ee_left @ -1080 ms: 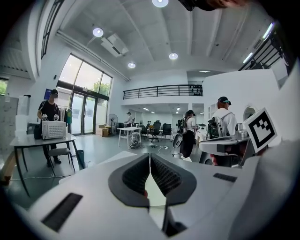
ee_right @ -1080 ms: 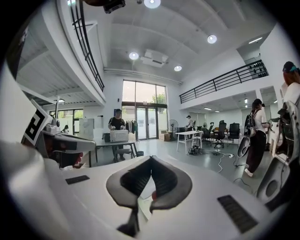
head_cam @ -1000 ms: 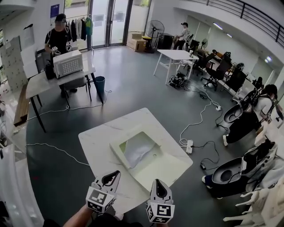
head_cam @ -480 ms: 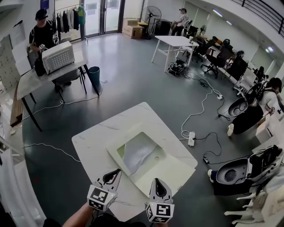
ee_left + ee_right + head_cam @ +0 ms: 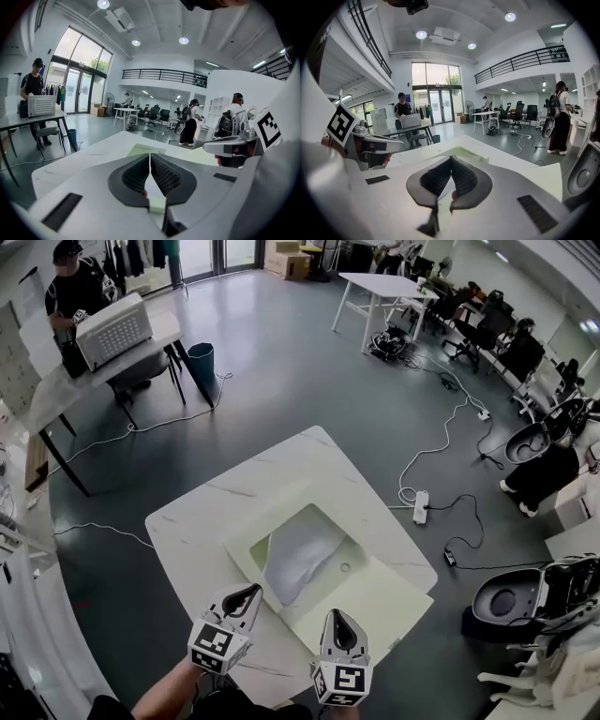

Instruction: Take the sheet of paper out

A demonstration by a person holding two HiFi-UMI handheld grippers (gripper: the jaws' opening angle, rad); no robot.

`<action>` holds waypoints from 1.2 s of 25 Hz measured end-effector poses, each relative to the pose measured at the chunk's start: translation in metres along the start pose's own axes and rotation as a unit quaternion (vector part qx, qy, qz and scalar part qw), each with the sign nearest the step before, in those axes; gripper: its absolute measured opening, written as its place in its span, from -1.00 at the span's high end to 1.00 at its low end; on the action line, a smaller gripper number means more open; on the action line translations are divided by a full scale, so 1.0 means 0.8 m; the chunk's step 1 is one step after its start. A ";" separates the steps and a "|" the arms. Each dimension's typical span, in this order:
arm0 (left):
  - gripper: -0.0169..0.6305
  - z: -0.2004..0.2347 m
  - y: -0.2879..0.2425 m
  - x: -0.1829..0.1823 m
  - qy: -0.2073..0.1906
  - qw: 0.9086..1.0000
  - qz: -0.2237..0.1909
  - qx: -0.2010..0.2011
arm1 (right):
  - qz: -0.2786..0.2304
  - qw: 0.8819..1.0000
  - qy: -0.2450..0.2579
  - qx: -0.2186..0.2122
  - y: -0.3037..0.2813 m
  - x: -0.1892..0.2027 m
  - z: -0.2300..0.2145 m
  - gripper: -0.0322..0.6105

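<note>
A pale green shallow box (image 5: 246,547) lies open on the white marble table (image 5: 211,502), its lid (image 5: 380,601) folded out toward the right. A crumpled white sheet of paper (image 5: 300,559) fills the box. My left gripper (image 5: 255,589) hovers over the table's near edge, just short of the box's front corner, jaws shut and empty. My right gripper (image 5: 335,615) hangs beside it, short of the lid, also shut and empty. In the left gripper view the closed tips (image 5: 150,154) point at the box (image 5: 140,150). The right gripper view shows shut tips (image 5: 451,158) and the box (image 5: 466,152) beyond.
Cables and a power strip (image 5: 421,505) lie on the grey floor to the right of the table. A second table with a white appliance (image 5: 112,329), a person and a blue bin (image 5: 201,360) stand far left. Chairs and round seats crowd the right side.
Both grippers have come forward and down toward the table, side by side and still shut. The table and the open box now sit larger and nearer in the head view.
</note>
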State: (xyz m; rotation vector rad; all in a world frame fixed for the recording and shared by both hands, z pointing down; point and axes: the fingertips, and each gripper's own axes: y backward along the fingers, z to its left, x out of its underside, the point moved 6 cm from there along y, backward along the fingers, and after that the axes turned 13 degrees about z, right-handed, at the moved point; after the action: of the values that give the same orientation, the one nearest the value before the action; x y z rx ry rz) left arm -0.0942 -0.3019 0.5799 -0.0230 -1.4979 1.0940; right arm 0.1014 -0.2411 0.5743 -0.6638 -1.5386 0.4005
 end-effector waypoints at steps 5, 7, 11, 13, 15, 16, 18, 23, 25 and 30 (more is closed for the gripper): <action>0.59 0.024 -0.041 0.010 0.032 0.999 0.029 0.005 | 0.015 1.000 -0.008 -0.001 -0.029 0.001 -0.009 0.85; 0.34 0.031 -0.055 0.013 0.037 0.999 0.038 0.003 | 0.019 1.000 -0.009 -0.001 -0.035 -0.001 -0.010 0.85; 0.19 0.040 -0.082 0.024 0.038 0.997 0.061 -0.005 | 0.024 1.000 -0.012 0.002 -0.041 -0.003 -0.014 0.85; 0.18 0.042 -0.095 0.027 0.037 0.997 0.071 -0.007 | 0.026 1.000 -0.014 0.005 -0.043 -0.003 -0.019 0.85; 0.18 0.047 -0.107 0.029 0.036 0.996 0.081 -0.009 | 0.029 0.999 -0.015 0.008 -0.047 -0.005 -0.023 0.85; 0.18 0.050 -0.113 0.030 0.036 0.996 0.085 -0.010 | 0.030 0.999 -0.015 0.009 -0.050 -0.006 -0.024 0.85; 0.18 0.057 -0.125 0.037 0.036 0.995 0.095 -0.011 | 0.032 0.999 -0.016 0.011 -0.056 -0.004 -0.026 0.85; 0.19 0.064 -0.150 0.054 0.035 0.992 0.122 -0.008 | 0.037 0.999 -0.019 0.015 -0.066 0.004 -0.032 0.85; 0.27 0.065 -0.152 0.057 0.036 0.991 0.128 -0.009 | 0.039 0.999 -0.019 0.016 -0.066 0.005 -0.034 0.85; 0.56 0.066 -0.154 0.056 0.031 0.991 0.131 -0.015 | 0.040 0.999 -0.021 0.018 -0.065 0.005 -0.037 0.85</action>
State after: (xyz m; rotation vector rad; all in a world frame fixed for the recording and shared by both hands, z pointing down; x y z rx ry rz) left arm -0.0802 -0.3760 0.6998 -0.2787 -1.4836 1.2674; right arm 0.1218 -0.2824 0.6124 -0.6950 -1.5437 0.5041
